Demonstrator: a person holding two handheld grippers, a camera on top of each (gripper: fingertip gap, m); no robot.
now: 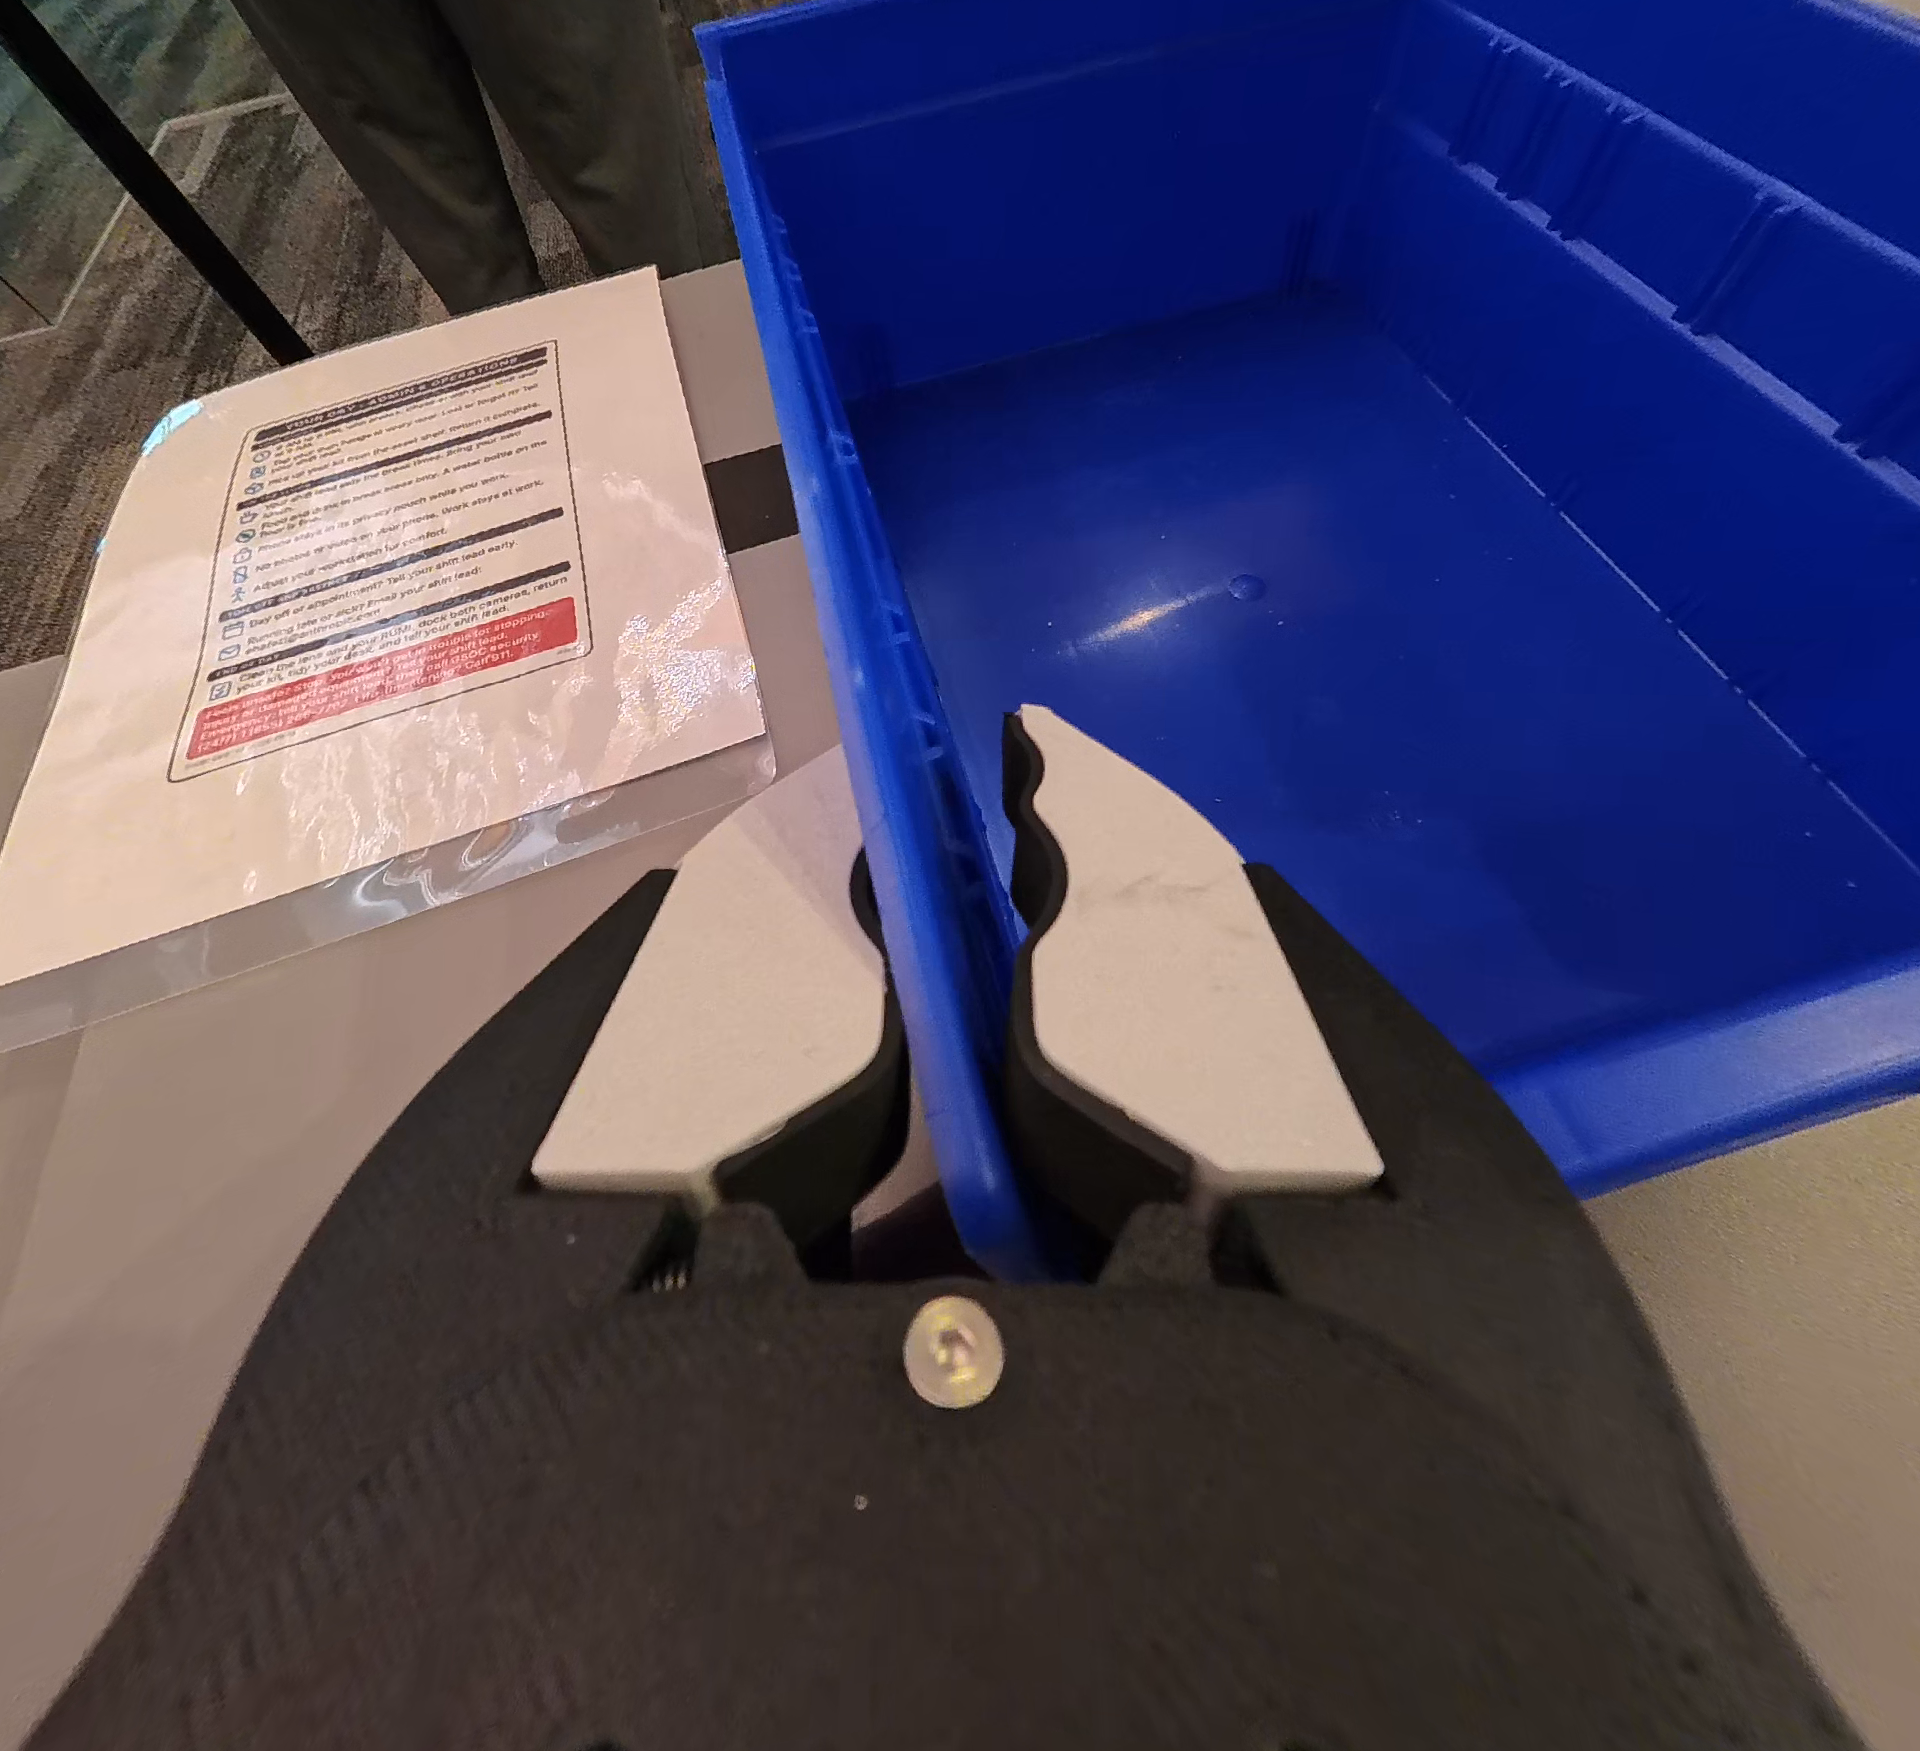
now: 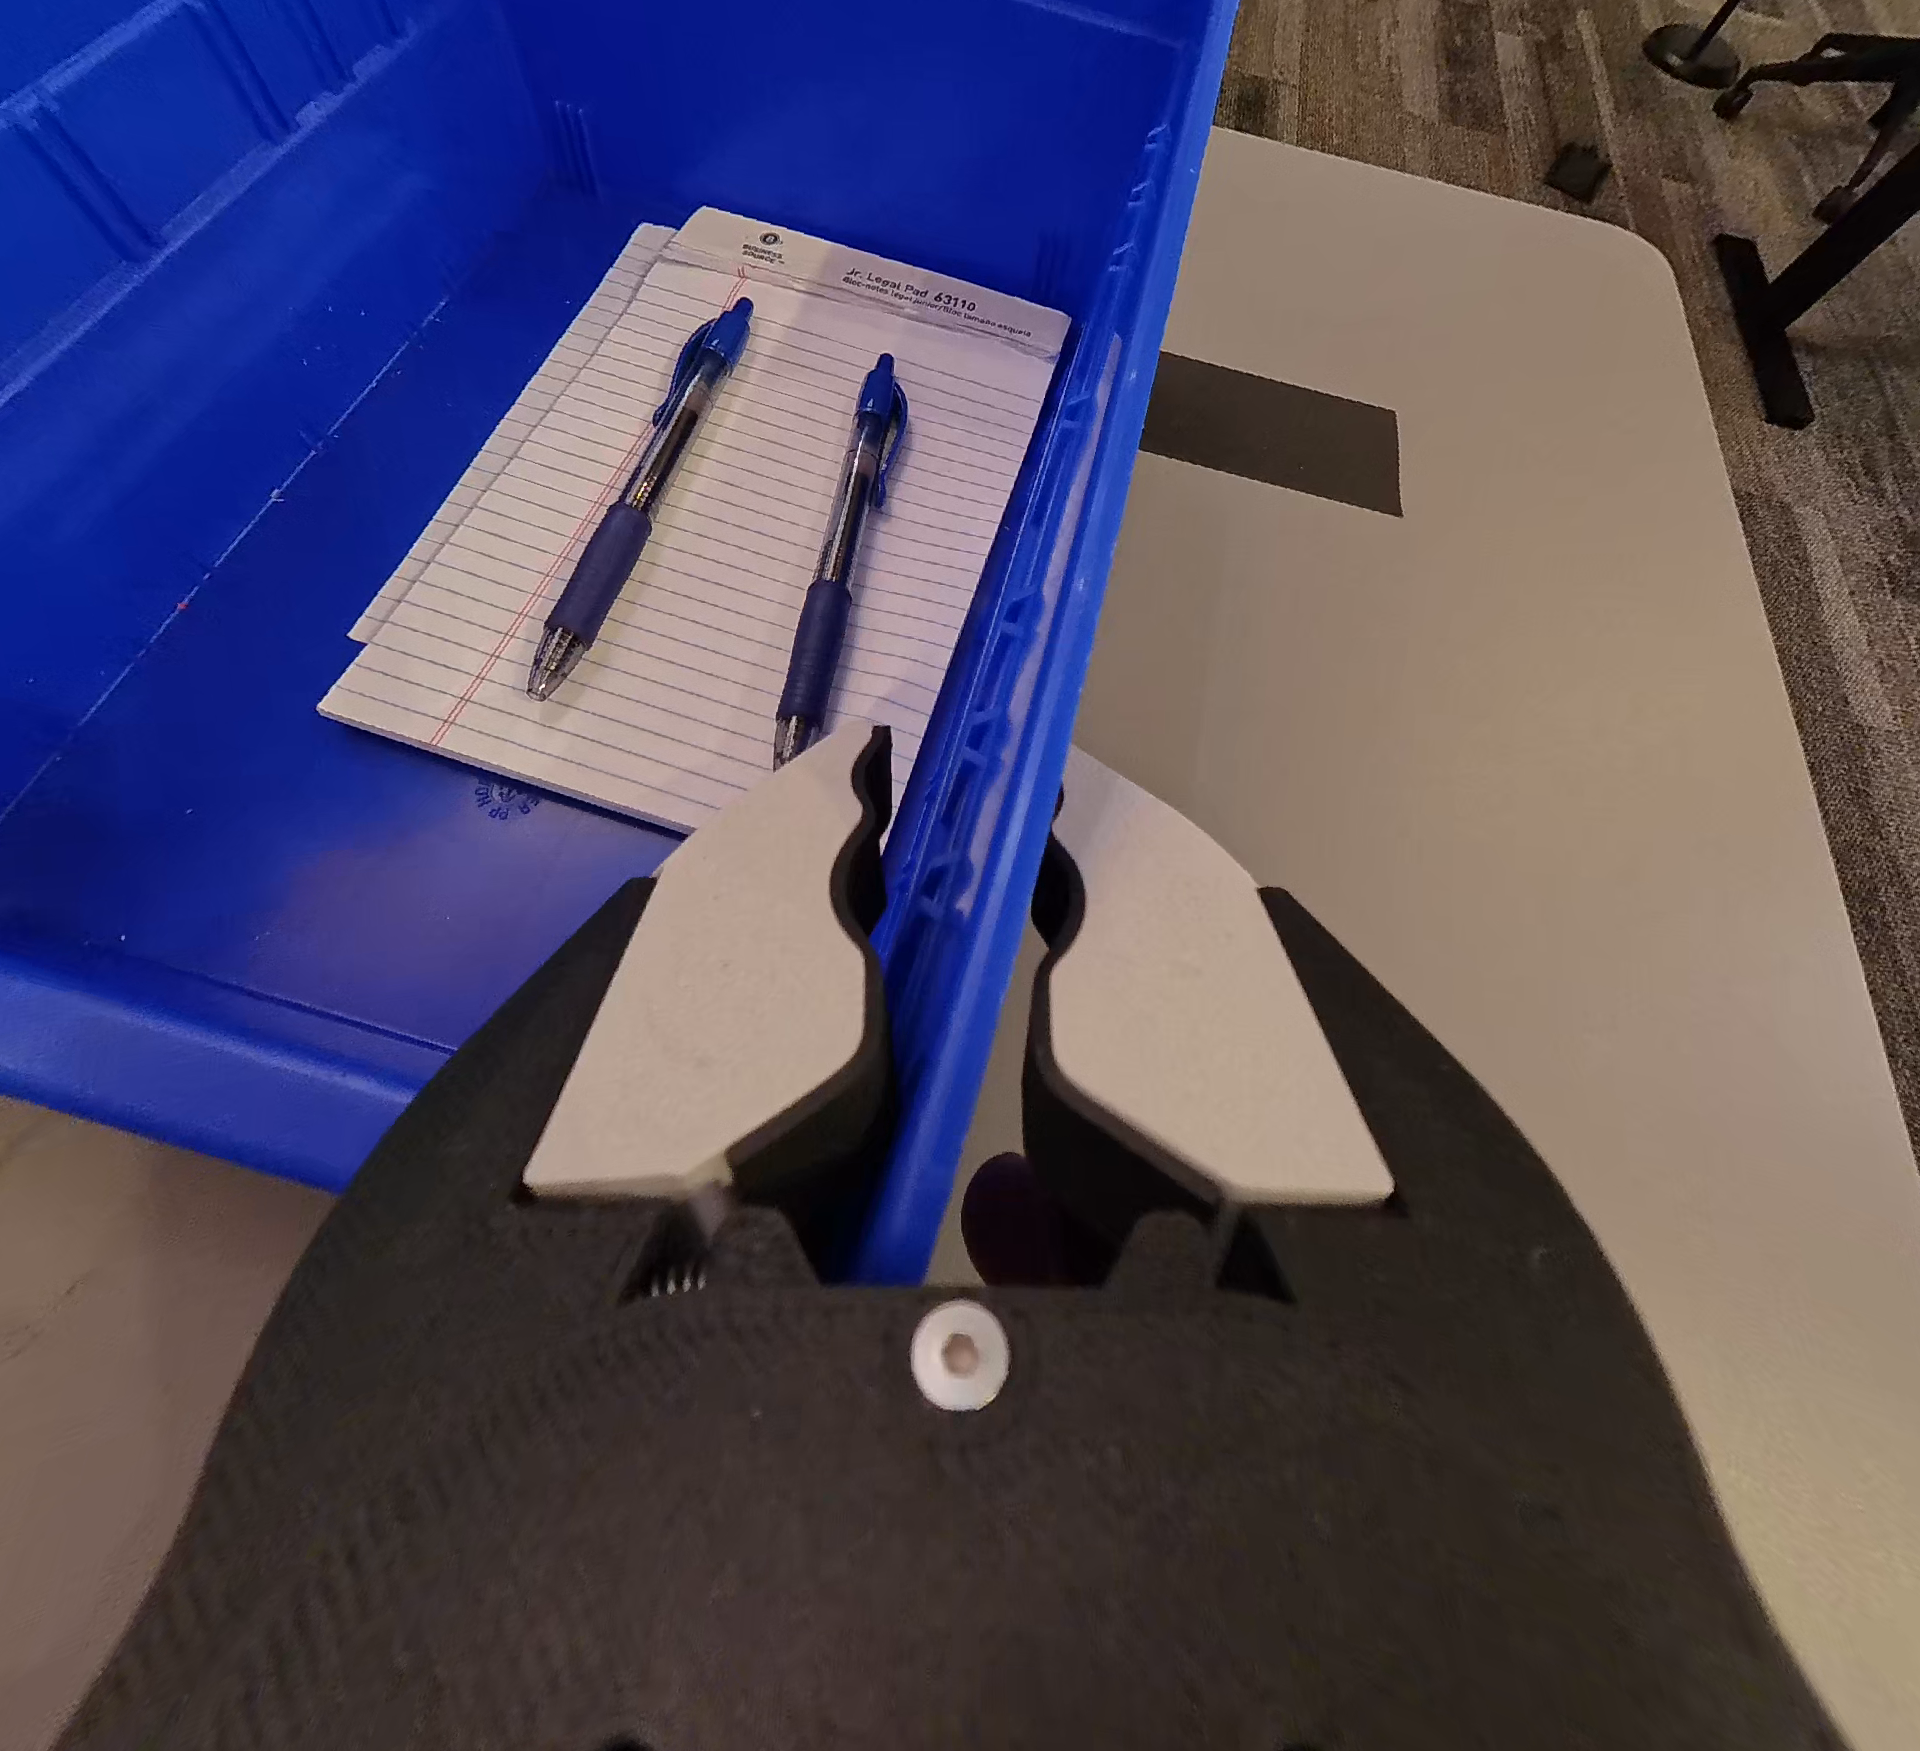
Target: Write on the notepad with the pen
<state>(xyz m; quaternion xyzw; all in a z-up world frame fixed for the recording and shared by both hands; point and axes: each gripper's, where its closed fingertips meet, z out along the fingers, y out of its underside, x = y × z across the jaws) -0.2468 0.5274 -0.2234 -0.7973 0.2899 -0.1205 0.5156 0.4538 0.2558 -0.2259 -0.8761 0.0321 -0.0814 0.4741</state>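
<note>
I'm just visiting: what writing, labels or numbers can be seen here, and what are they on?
Laminated sheet on the table: printed lines, black and red bands; not copied here.
Notepad top strip: small logo and print; not copied.
Blue bin floor: round moulded stamp, too faint to read.
Pens: none legible.

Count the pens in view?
2. Both lie on the lined notepad inside the blue bin: one pen by the red margin line, the other pen nearer the bin's right wall, tip partly behind the right gripper.
</note>
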